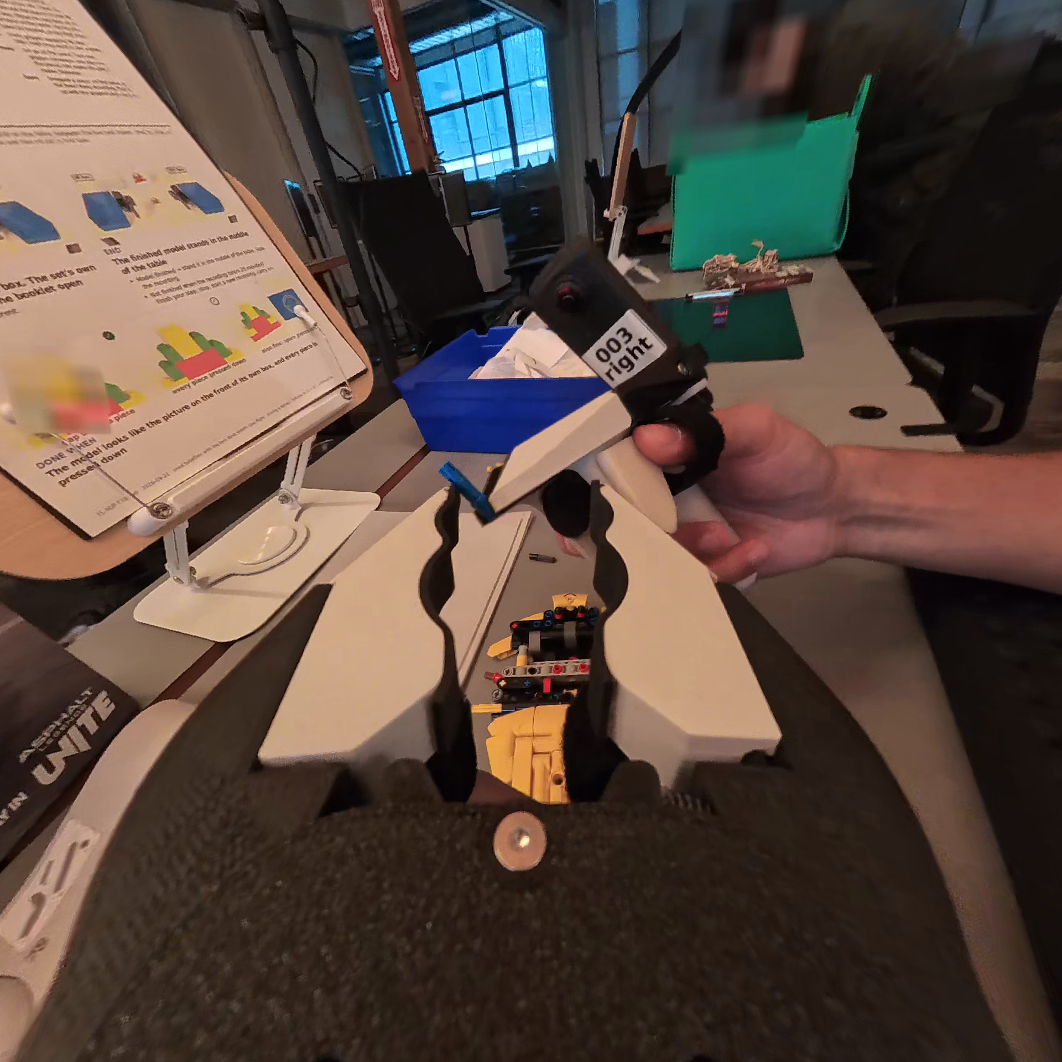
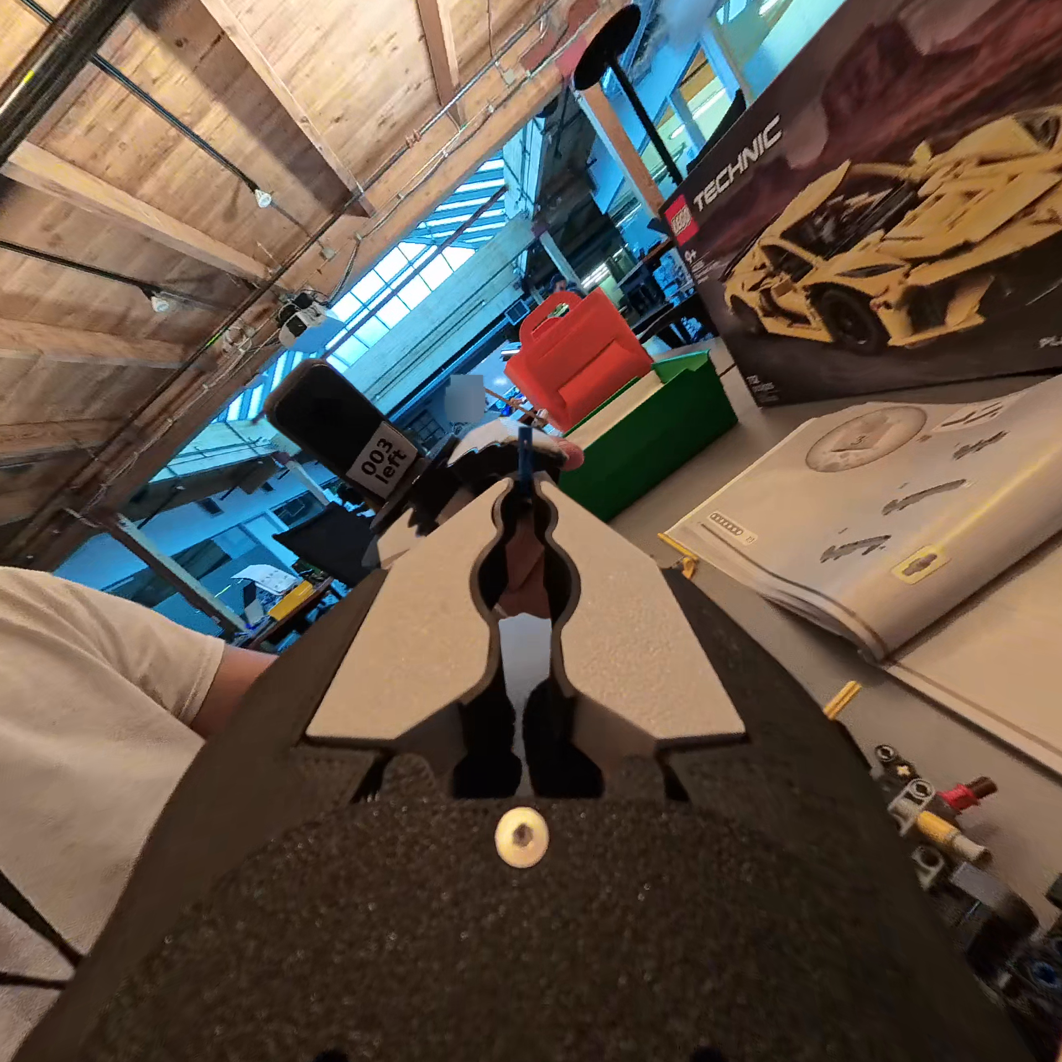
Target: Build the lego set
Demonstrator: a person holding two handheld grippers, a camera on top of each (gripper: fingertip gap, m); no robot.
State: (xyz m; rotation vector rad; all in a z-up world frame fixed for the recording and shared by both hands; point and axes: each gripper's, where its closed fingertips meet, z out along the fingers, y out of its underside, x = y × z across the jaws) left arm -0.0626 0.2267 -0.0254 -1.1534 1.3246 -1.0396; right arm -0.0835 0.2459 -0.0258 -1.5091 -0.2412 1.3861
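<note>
- The right tongs (image 1: 488, 506) pinch a small blue pin (image 1: 466, 490) at their tips, raised above the table (image 1: 833, 661); a hand (image 1: 764, 494) grips their handle.
- In the right wrist view the same blue pin (image 2: 524, 460) pokes out beyond the pressed-together tips of the right tongs (image 2: 524, 488).
- The left tongs (image 1: 520, 517) stand spread with nothing between them, hovering over the partly built yellow and black lego model (image 1: 537, 689) lying on the table.
- A blue bin (image 1: 488, 402) sits at the far side, an instruction sheet on a stand (image 1: 172, 287) to the left.
- The lego box (image 2: 891, 230) stands far right, the open booklet (image 2: 891, 517) near it, loose pieces (image 2: 942, 827) at the near right.
</note>
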